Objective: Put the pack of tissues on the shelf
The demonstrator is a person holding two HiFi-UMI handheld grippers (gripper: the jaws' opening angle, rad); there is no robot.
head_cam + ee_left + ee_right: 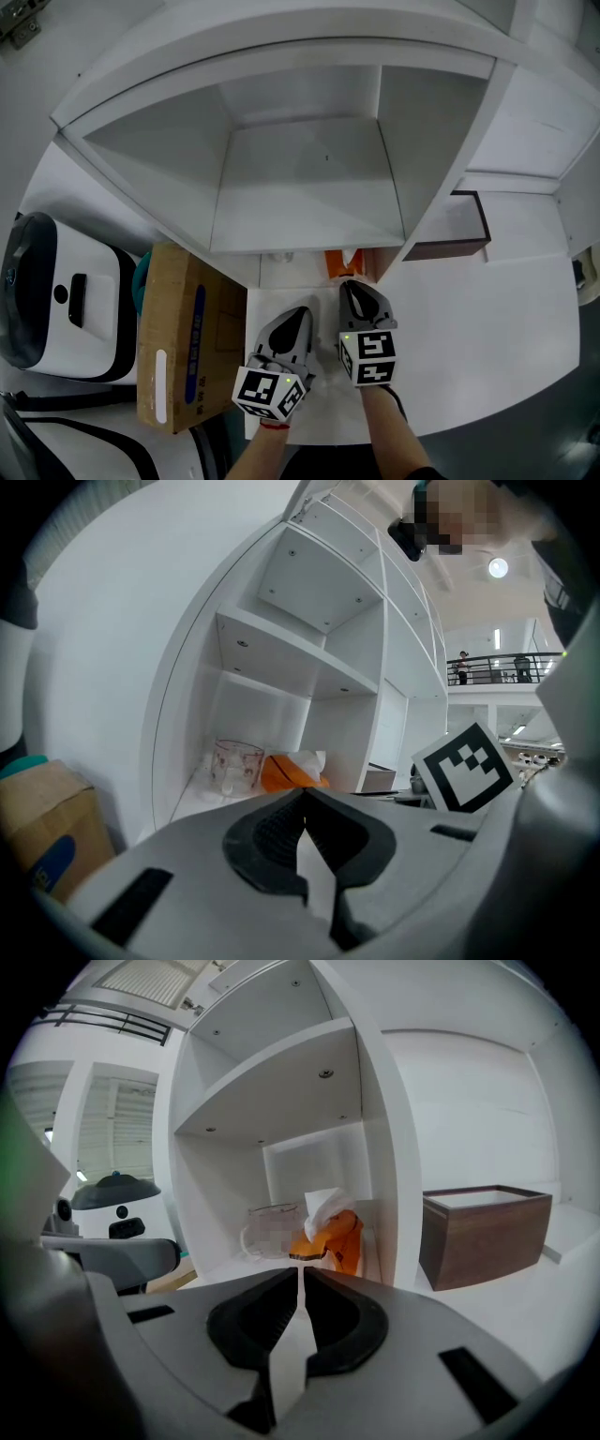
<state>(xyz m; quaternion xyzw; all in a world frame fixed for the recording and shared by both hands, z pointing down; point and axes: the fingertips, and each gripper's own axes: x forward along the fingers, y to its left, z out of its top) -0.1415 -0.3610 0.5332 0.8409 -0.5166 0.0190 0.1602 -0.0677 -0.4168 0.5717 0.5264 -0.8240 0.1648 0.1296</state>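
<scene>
A: Your R gripper (300,1262): jaws pinched together, tips right on the near bottom corner of the pack of tissues (336,1234). Looks like you've nipped just the wrapper edge, not the body.

B: Where's the pack sitting?

A: It's the orange one w/ white tissue poking out the top. It's in the bottom compartment of the white shelf unit (309,202), right-hand side, close to the divider wall. There's a glass cup (270,1230) w/ a handle just beside it, on its left.

B: And your L gripper (302,315)?

A: Fingers closed tip to tip, nothing btwn them. It's low over the table (487,309), just beside your R one, and both point at the shelf opening. The L tip is short of the pack, not touching it.

B: What else is round you?

A: There's a brown box (461,227), open-topped, on the table to the right of the shelf unit. On your left is a cardboard box (187,337). Past that is a white machine (47,300) w/ a dark front panel.
</scene>
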